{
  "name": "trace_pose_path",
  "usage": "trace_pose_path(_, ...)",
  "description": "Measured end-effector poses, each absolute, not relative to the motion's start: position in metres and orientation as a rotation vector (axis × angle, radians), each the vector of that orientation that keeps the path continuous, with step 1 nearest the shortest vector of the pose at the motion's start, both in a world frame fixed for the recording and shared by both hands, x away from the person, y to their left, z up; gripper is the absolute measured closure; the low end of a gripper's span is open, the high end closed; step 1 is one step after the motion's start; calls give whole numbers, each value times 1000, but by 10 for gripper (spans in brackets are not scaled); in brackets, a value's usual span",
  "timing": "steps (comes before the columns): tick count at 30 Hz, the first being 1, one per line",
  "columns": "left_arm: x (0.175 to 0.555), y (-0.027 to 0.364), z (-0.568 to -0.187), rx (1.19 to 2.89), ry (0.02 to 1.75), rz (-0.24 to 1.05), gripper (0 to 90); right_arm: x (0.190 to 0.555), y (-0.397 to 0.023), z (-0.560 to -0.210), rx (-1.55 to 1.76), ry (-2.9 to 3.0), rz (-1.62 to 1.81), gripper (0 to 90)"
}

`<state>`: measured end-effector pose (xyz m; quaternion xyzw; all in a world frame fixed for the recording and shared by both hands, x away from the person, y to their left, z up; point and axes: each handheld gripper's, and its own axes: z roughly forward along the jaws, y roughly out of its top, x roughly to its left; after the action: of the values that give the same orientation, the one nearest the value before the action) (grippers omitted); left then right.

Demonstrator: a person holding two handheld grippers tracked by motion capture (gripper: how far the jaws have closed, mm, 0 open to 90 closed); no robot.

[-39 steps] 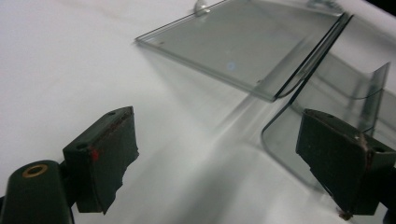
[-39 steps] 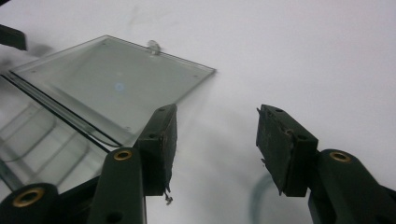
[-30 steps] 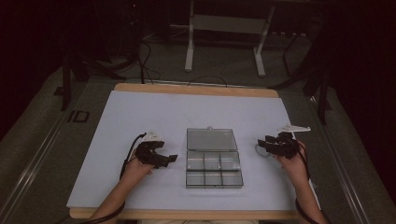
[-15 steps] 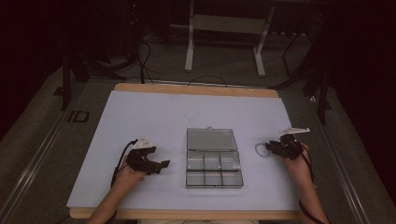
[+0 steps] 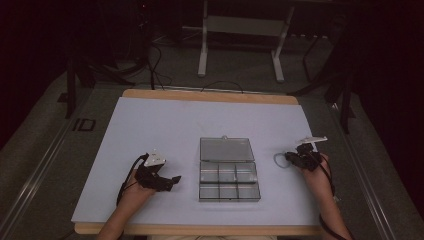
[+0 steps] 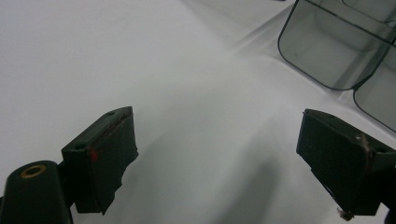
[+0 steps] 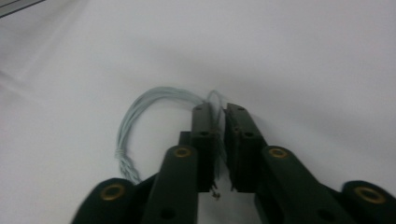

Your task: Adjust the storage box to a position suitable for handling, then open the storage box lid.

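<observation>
A clear plastic compartment box (image 5: 229, 172) lies open in the middle of the white mat, lid folded back. A corner of the box (image 6: 327, 51) appears at the upper right of the left gripper view. My left gripper (image 5: 172, 181) sits left of the box, pointing at it, jaws wide open (image 6: 217, 140) over bare mat. Right of the box, my right gripper (image 5: 289, 159) rests low on the mat. Its jaws have just been closing and now pinch (image 7: 219, 112) a thin grey wire loop (image 7: 140, 105), whose coil (image 5: 278, 160) sticks out toward the box.
The white mat (image 5: 165, 125) covers a wooden table with its edge showing at the far side. Beyond the table stand a metal frame's legs (image 5: 202, 55) and cables on a dark floor. The person's forearms come in from the near edge.
The left hand has drawn slightly back toward the near edge of the table. The right hand has stayed by the wire loop.
</observation>
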<state>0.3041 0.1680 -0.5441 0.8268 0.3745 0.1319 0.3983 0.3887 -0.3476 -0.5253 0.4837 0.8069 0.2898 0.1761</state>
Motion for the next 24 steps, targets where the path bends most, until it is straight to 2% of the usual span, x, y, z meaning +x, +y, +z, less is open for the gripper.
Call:
trace_pose_path(12, 304, 170, -544, 2076, 952, 325, 121, 388, -351, -522, 1399, 2283, 852, 861)
trace_pose_path(24, 304, 171, -544, 2073, 953, 333, 122, 378, -351, -496, 1369, 2282, 952, 862)
